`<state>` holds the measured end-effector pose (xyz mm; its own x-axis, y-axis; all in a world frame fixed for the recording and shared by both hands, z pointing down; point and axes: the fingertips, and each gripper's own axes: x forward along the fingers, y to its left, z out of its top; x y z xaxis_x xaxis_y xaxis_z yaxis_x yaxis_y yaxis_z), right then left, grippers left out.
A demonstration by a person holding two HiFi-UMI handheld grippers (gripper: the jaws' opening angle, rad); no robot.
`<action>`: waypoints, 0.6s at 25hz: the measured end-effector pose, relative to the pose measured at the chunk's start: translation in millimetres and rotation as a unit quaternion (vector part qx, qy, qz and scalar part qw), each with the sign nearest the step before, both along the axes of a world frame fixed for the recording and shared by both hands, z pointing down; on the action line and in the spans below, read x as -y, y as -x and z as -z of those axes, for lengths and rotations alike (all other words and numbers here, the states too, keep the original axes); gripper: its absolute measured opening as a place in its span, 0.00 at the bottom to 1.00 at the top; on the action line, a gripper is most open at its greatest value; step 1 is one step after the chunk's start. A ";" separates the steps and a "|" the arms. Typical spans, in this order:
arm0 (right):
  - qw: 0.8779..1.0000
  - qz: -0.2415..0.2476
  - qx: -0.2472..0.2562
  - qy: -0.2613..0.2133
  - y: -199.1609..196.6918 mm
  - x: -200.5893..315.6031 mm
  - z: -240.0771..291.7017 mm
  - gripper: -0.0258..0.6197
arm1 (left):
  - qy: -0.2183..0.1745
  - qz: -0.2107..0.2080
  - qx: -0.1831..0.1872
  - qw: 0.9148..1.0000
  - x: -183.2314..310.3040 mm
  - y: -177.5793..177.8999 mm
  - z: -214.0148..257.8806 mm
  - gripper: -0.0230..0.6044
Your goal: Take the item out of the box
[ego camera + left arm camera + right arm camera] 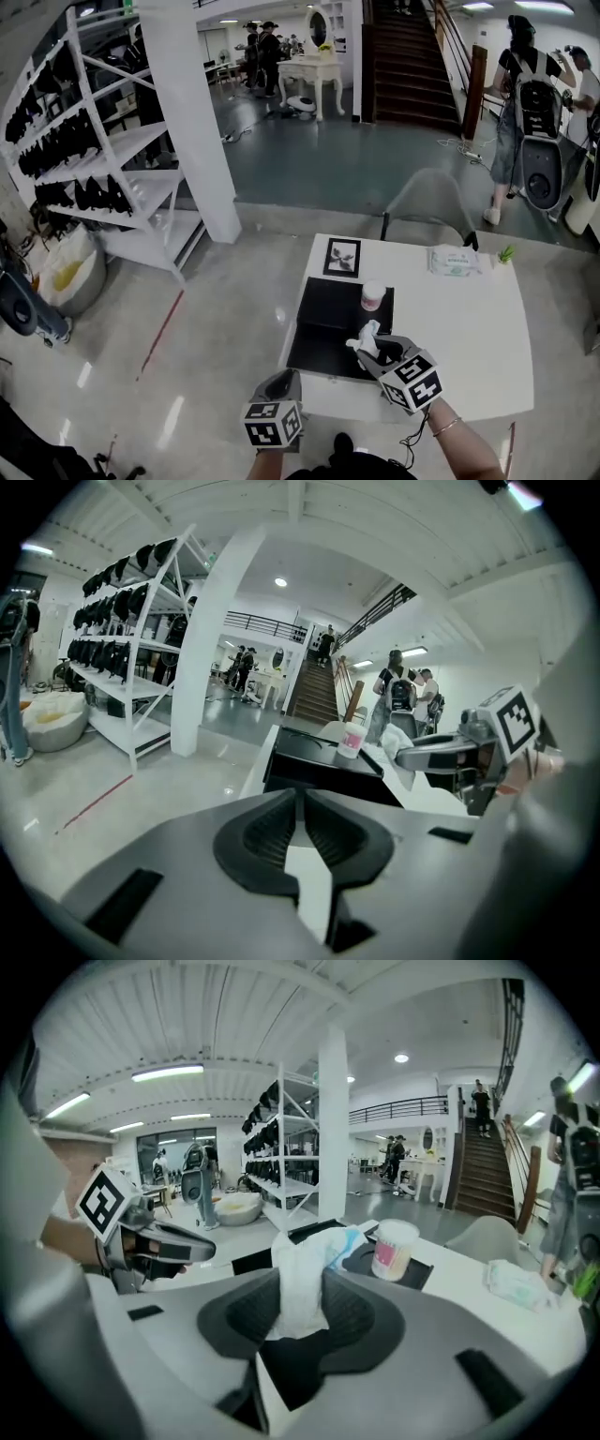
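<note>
A black box [323, 345] lies open on the white table [469, 347], with its lid [333, 298] beyond it. My right gripper [371, 345] hangs above the box's right side, shut on a soft white item [368, 332] with a bit of blue. In the right gripper view the item [298, 1283] stands up between the jaws of the right gripper [302, 1309]. My left gripper [282, 383] is off the table's front left corner, apart from the box. Its jaws meet at the tips in the left gripper view [300, 797], with nothing between them.
A pink-and-white cup [373, 295] stands on the lid's right edge. A framed picture [341, 257], a wipes pack [454, 260] and a small green thing [507, 253] lie at the table's far side. A chair [429, 202] stands behind it. White shelving [112, 159] and a column [192, 112] are at left.
</note>
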<state>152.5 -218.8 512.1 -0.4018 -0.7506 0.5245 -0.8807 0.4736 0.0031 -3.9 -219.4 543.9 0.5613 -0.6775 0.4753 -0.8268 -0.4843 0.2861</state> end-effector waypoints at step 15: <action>0.992 -0.100 0.073 -0.037 -43.4 -28.1 24.2 0.24 | -0.011 -0.041 0.005 0.999 11.9 -37.0 6.4 0.09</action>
<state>195.8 -190.7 487.8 -0.3084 -0.8572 0.4124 -0.9507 0.2927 -0.1026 33.1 -231.3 537.6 0.6110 -0.6395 0.4666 -0.7866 -0.5567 0.2671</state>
